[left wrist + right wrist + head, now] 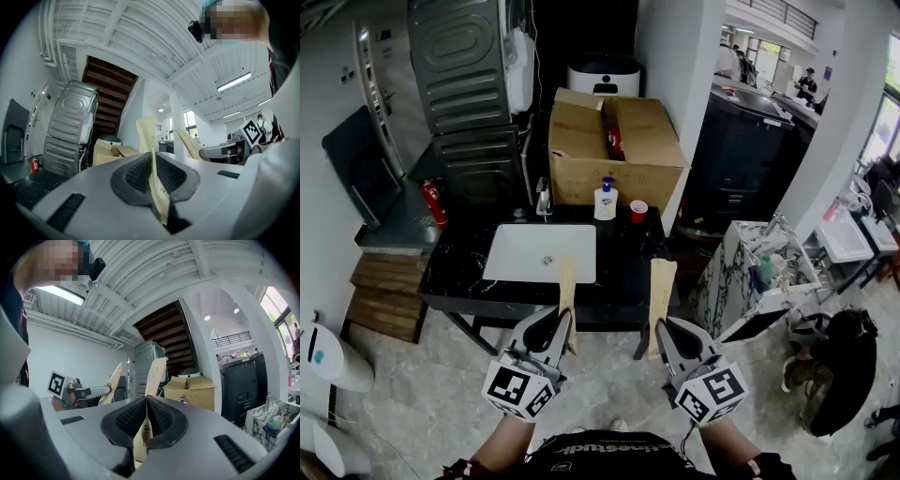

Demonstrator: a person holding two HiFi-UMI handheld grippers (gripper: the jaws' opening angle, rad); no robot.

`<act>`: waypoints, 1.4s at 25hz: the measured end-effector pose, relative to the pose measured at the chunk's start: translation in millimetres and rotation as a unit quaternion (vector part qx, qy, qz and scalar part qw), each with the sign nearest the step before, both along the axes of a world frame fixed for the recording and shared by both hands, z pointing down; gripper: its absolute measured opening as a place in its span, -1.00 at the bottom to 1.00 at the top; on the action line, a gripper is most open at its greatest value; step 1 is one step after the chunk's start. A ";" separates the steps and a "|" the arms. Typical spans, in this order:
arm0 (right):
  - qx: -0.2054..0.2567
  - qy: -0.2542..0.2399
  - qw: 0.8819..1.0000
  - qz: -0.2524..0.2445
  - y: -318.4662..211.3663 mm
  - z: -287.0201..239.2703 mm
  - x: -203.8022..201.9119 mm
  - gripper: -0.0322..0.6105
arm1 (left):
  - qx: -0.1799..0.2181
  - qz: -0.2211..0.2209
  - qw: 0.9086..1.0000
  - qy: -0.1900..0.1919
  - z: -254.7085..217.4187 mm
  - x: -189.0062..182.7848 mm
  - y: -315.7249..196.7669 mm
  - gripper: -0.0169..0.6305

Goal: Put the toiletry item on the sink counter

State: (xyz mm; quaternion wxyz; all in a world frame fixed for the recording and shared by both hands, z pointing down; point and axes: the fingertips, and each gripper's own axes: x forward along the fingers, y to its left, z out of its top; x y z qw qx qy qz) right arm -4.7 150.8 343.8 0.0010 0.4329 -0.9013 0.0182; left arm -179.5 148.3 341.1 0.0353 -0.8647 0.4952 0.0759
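Left gripper [152,157] has its dark ribbed pads [136,176] squeezed together on a flat tan paper packet [148,133], which sticks up past the tips. Right gripper [146,401] is the same deal, pads clamped on a second tan paper packet [155,371] (there's small print on it, too tiny to read). In the head view both packets are held in the air, side by side and apart, their far ends overlapping the front edge of the black marble sink counter [623,267]; neither lies on it. A white rectangular basin [539,251] is set in the counter's left half. Along the back edge: chrome tap [543,199], white pump bottle with a blue top [606,200], small red cup [638,210]. A big brown cardboard box [614,145] sits right behind.
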 end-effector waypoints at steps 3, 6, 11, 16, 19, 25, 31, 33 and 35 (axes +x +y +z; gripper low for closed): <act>0.001 -0.001 1.000 -0.003 1.9 -0.7 -0.5 -0.78 | 0.001 0.000 1.000 0.000 -1.3 0.5 1.3 -0.83; 0.004 0.000 1.000 -0.005 4.4 -2.8 -0.4 -0.78 | 0.004 0.000 1.000 0.000 -4.2 1.8 3.6 -0.83; 0.006 0.000 1.000 -0.003 4.3 -4.6 -0.2 -0.78 | 0.006 0.002 1.000 -0.003 -6.2 3.4 3.7 -0.83; 0.008 -0.011 1.000 -0.002 3.3 -7.3 2.1 -0.78 | 0.006 0.001 1.000 -0.002 -5.3 4.3 2.5 -0.83; 0.001 -0.015 1.000 0.000 0.7 -5.0 6.5 -0.78 | 0.003 -0.001 1.000 -0.001 -2.9 4.7 0.6 -0.83; -0.007 -0.012 1.000 0.002 -7.7 0.9 22.4 -0.78 | -0.001 -0.002 1.000 -0.004 2.7 15.2 -7.4 -0.83; -0.012 -0.016 1.000 -0.002 -20.8 4.7 38.3 -0.78 | -0.005 -0.014 1.000 -0.008 3.7 29.3 -18.1 -0.83; -0.012 -0.018 1.000 -0.004 -24.5 5.8 43.8 -0.78 | -0.007 -0.018 1.000 -0.008 4.6 35.1 -21.7 -0.83; -0.013 -0.021 1.000 -0.006 -27.4 6.2 50.0 -0.78 | -0.007 -0.015 1.000 -0.013 5.2 42.9 -24.6 -0.83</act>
